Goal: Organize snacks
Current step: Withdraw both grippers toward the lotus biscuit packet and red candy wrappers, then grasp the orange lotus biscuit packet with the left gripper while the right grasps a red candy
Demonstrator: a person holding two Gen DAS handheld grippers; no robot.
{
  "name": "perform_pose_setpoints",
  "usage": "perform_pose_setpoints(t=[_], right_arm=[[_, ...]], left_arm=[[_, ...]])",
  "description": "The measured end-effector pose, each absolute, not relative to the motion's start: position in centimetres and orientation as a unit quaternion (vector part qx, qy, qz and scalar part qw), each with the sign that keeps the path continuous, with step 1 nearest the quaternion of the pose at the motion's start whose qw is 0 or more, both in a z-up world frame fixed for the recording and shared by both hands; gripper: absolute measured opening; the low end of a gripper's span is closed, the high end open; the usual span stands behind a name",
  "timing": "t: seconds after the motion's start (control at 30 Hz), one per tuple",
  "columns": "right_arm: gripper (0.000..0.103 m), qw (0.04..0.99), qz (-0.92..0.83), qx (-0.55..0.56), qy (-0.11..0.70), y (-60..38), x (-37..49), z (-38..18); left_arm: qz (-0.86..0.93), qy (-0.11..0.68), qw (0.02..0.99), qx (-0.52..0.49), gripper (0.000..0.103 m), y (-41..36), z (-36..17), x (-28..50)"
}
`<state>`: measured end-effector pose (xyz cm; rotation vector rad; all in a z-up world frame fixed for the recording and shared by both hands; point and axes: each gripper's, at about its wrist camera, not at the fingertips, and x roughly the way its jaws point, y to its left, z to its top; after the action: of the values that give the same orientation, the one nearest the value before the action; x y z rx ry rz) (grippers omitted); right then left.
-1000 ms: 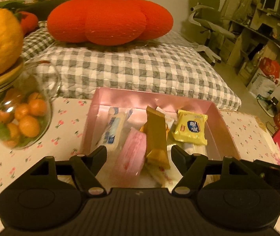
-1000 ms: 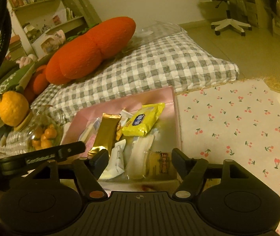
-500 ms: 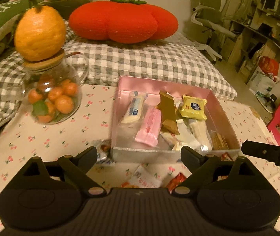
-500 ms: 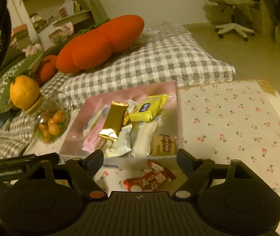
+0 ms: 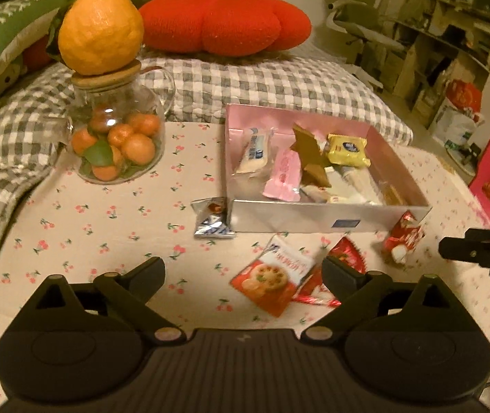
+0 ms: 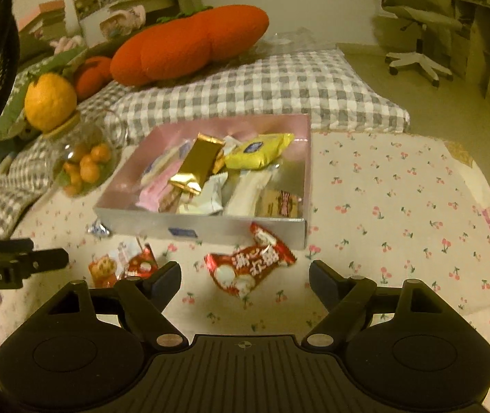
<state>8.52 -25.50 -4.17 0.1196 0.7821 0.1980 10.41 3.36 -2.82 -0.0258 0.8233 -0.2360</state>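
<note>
Four loose snack packets on cherry-print tablecloth (image 5: 107, 227), all in front of silver tray (image 5: 313, 218): silver-blue packet (image 5: 211, 222) at tray's left corner, cookie packet (image 5: 274, 275) and red packet (image 5: 348, 258) overlapping, red candy packet (image 6: 250, 265) leaning on tray front wall. Tray holds mixed snacks, gold bar (image 6: 198, 163) on top. Left gripper (image 5: 243, 272) wide, jaws just opening, nothing gripped. Right gripper (image 6: 245, 275) wide, empty, above red candy packet. Jar of oranges (image 5: 116, 137) left of tray.
</note>
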Motion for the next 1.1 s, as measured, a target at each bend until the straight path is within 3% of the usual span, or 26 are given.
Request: perform_pose_setpoints(t=[0.4, 0.67, 1.1], right_arm=[[0.084, 0.916, 0.129, 0.021, 0.378, -22.9, 7.7, -5.3], [0.084, 0.91, 0.137, 0.014, 0.391, -21.4, 8.0, -6.3], [0.084, 0.905, 0.138, 0.009, 0.402, -20.5, 8.7, -7.0]], left_arm=[[-0.146, 0.397, 0.904, 0.058, 0.095, 3.9, -5.8, 10.0], [-0.177, 0.41, 0.891, 0.082, 0.071, 2.3, -7.3, 11.4], [-0.198, 0.421, 0.881, 0.085, 0.047, 0.6, -7.6, 12.2]])
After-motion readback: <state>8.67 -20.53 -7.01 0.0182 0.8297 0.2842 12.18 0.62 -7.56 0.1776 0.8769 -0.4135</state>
